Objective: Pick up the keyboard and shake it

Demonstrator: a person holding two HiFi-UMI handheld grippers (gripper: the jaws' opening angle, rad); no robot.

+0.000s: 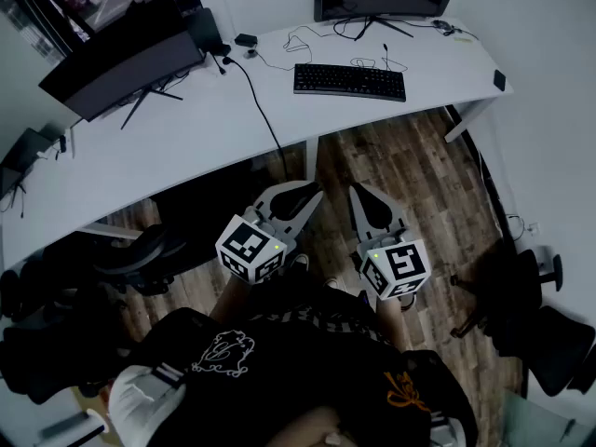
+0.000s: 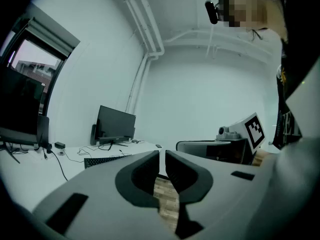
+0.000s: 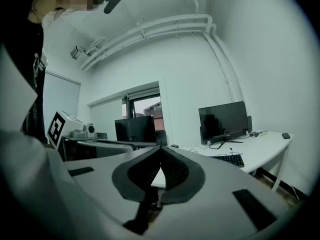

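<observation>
Grey left gripper (image 1: 307, 196) and grey right gripper (image 1: 361, 196) are held low against the body over the brown wood-plank floor (image 1: 410, 156), likely a carry pose before any reach. Left jaws are closed to a thin slit, with nothing between them. Right jaws are clenched tip to tip and empty. The flat black keyboard (image 1: 349, 81) is left untouched on the curved white desk (image 1: 186, 138), well apart from both.

The keyboard (image 1: 350, 81) is black, the desk (image 1: 186, 147) white, the floor (image 1: 410, 166) brown wood-plank patterned.
</observation>
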